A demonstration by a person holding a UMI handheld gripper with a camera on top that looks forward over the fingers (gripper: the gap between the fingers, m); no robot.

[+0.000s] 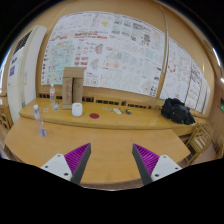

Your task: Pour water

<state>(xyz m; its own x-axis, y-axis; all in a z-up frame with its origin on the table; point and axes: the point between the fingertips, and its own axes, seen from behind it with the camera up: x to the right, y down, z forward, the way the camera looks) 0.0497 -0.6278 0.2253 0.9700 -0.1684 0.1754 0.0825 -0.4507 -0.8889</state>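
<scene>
My gripper [110,160] is open and empty, its two purple-padded fingers [75,159] spread wide over the near edge of a wooden table [110,140]. A clear plastic water bottle [40,119] stands upright on the table's far left, well beyond the left finger. A white cup [77,109] stands on the wooden counter behind the table, beyond the fingers and left of the middle. A second clear bottle [53,96] stands on that counter to the cup's left.
A long wooden counter [130,116] runs along the wall behind the table. On it lie a black bag [178,111] at the right, a cardboard box [72,88], and a few small items [118,111]. Posters [115,50] cover the wall.
</scene>
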